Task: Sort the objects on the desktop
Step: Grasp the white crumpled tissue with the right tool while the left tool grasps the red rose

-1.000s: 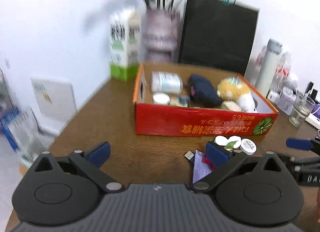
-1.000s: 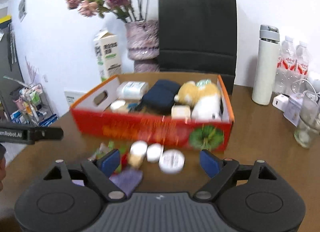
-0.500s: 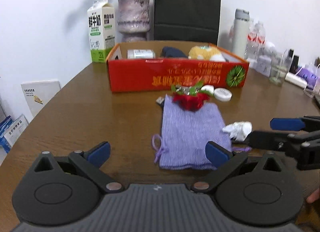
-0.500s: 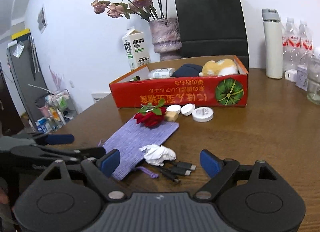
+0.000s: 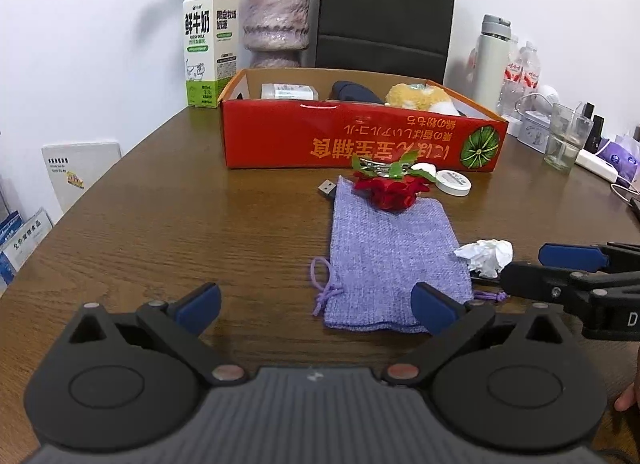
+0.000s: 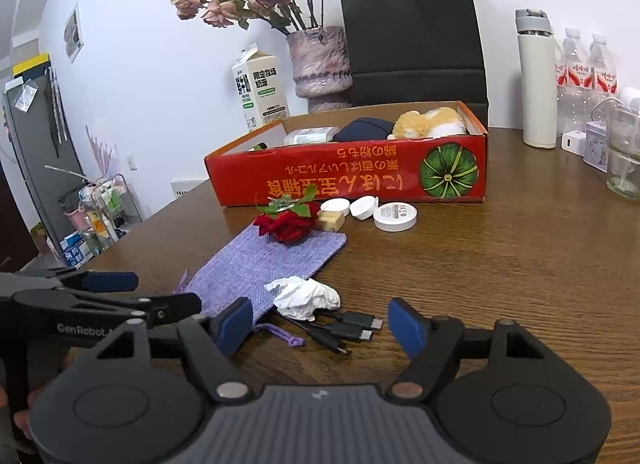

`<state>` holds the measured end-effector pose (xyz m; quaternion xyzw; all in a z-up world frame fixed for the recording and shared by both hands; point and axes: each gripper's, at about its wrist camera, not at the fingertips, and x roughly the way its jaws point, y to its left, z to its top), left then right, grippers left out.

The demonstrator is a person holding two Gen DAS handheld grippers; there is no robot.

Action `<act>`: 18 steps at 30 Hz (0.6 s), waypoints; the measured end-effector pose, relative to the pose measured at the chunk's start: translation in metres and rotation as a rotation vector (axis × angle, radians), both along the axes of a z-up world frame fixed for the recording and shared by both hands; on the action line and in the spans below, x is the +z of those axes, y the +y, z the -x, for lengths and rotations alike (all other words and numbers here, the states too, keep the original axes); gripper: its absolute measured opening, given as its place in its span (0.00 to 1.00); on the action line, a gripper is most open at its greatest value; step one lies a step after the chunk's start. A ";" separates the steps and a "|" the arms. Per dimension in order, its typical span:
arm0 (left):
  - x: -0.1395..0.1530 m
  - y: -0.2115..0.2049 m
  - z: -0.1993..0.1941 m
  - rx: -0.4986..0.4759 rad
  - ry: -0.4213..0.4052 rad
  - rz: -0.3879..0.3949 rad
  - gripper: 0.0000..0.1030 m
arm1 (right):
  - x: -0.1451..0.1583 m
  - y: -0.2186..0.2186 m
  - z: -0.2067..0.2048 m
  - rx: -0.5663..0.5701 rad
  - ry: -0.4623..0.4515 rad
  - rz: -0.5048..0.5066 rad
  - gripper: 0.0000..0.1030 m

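I am looking along both handheld claws over a brown wooden table (image 5: pixel 160 223). My left gripper (image 5: pixel 316 304) is spread wide with nothing between its blue pads, hovering low at the near edge of the table. A flat purple drawstring pouch (image 5: pixel 384 256) lies straight ahead of it; the pouch's near right corner sits just beside the right pad (image 5: pixel 434 306), partly hidden by it, though I cannot tell whether they touch. The left pad is well apart from the pouch, over bare wood.

My right gripper (image 6: pixel 320 326) is also wide open and holds nothing. Between its two pads, on the table just ahead, lie the plugs of some black cables (image 6: pixel 352 328). A crumpled white tissue (image 6: pixel 304 298) rests immediately beyond them, touching the pouch's edge. The purple cord of the pouch curls near the left pad (image 6: pixel 236 324).

Further away, a red fabric rose (image 6: pixel 288 223) sits on the far end of the pouch. Just past it are a pale yellow block (image 6: pixel 331 219), two small white lids (image 6: pixel 352 207) and a round white tin (image 6: pixel 395 216), all near the front wall of a red cardboard box (image 6: pixel 360 179). The box holds a yellow plush toy (image 6: pixel 430 123), a dark blue item and a white packet. A USB plug (image 5: pixel 328 187) lies at the pouch's far left corner.

Behind the box stand a milk carton (image 5: pixel 208 43), a vase (image 6: pixel 318 63) of dried roses, a black paper bag (image 6: pixel 412 35), a white flask (image 6: pixel 538 79) and water bottles.
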<state>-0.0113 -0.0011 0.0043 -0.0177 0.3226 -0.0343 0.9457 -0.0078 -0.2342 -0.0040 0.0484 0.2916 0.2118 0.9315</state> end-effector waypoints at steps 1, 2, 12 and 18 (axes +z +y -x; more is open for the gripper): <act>-0.001 0.001 -0.001 0.007 0.006 0.006 1.00 | 0.000 -0.001 0.000 0.001 0.001 -0.001 0.70; -0.001 0.003 -0.001 0.015 0.008 0.010 1.00 | 0.000 -0.001 -0.001 0.002 0.002 -0.001 0.68; -0.002 0.005 -0.004 0.034 0.025 0.034 1.00 | -0.002 -0.001 -0.002 -0.001 0.012 -0.004 0.61; -0.001 0.003 -0.002 0.028 0.008 0.015 1.00 | 0.008 0.015 -0.003 0.057 -0.061 0.044 0.55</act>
